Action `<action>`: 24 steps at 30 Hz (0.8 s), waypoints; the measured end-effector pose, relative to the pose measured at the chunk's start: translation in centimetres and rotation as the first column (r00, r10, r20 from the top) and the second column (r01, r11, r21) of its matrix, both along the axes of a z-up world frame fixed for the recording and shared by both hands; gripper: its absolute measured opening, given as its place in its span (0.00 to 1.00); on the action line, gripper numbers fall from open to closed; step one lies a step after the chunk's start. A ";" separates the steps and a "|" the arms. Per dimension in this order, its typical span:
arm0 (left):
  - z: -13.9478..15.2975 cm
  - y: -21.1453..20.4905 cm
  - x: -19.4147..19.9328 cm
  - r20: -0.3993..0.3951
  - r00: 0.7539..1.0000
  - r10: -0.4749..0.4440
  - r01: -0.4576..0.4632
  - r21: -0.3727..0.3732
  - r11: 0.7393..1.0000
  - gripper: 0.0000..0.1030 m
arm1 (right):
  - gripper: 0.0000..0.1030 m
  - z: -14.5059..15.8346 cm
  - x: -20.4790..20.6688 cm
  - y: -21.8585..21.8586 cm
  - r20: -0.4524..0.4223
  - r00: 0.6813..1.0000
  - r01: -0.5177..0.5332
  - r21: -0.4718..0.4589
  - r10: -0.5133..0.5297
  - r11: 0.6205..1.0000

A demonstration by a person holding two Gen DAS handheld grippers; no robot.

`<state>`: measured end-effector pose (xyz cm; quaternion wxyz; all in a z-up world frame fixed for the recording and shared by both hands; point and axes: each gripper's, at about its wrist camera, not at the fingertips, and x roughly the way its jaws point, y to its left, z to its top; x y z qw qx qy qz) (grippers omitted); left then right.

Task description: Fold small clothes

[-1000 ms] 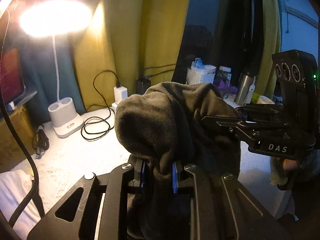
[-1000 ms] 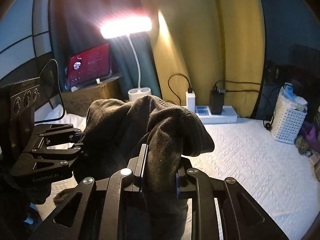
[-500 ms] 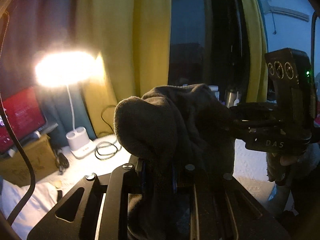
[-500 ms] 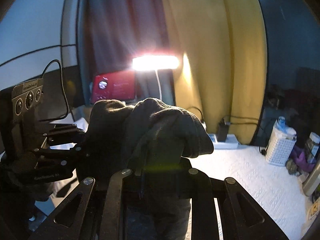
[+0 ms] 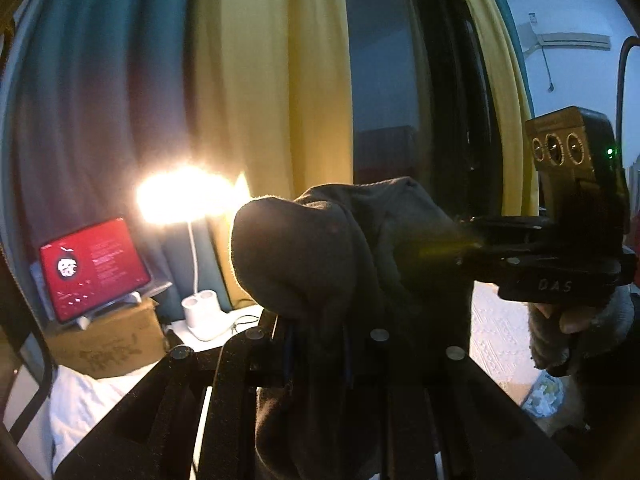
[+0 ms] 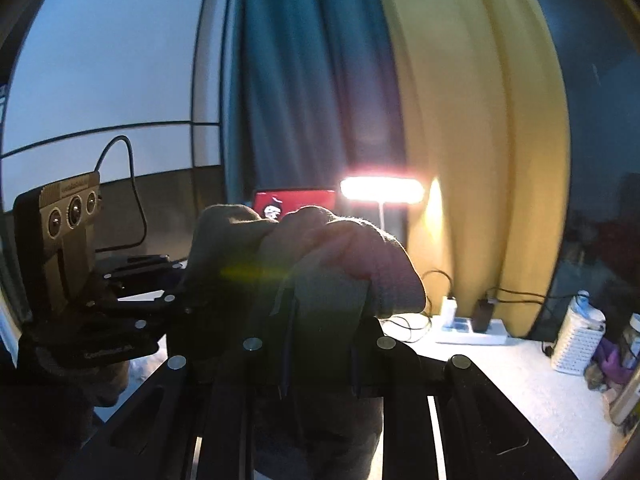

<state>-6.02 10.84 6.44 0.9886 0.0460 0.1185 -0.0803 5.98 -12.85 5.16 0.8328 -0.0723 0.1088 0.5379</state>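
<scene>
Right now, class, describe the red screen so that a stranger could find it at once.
Start at the yellow curtain and go left past the lit lamp. There the red screen leans on a stand atop a cardboard box. It is the only glowing red thing there.

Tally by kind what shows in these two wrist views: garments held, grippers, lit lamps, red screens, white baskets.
Dark knitted garment: 1
Black two-finger grippers, left gripper and right gripper: 2
Lit white desk lamp: 1
Red tablet screen: 1
White perforated basket: 1
Total: 6
</scene>
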 end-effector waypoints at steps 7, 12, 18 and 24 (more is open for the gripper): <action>0.3 1.9 -2.8 0.001 0.998 0.057 -0.057 0.025 0.998 0.16 | 0.21 0.3 -2.5 2.2 0.017 0.997 -0.077 -0.009 0.077 0.997; -0.7 3.9 -2.5 -0.033 0.995 0.097 -0.096 0.033 0.995 0.16 | 0.21 -0.8 -2.4 4.2 -0.005 0.994 -0.109 -0.027 0.109 0.994; -3.1 6.0 -0.7 -0.100 0.988 0.120 -0.120 0.000 0.993 0.16 | 0.21 -3.2 -0.6 7.0 -0.059 0.994 -0.102 -0.076 0.097 0.992; -5.1 7.4 2.2 -0.168 0.978 0.122 -0.126 -0.011 0.992 0.16 | 0.21 -5.5 2.1 9.4 -0.115 0.991 -0.080 -0.111 0.068 0.991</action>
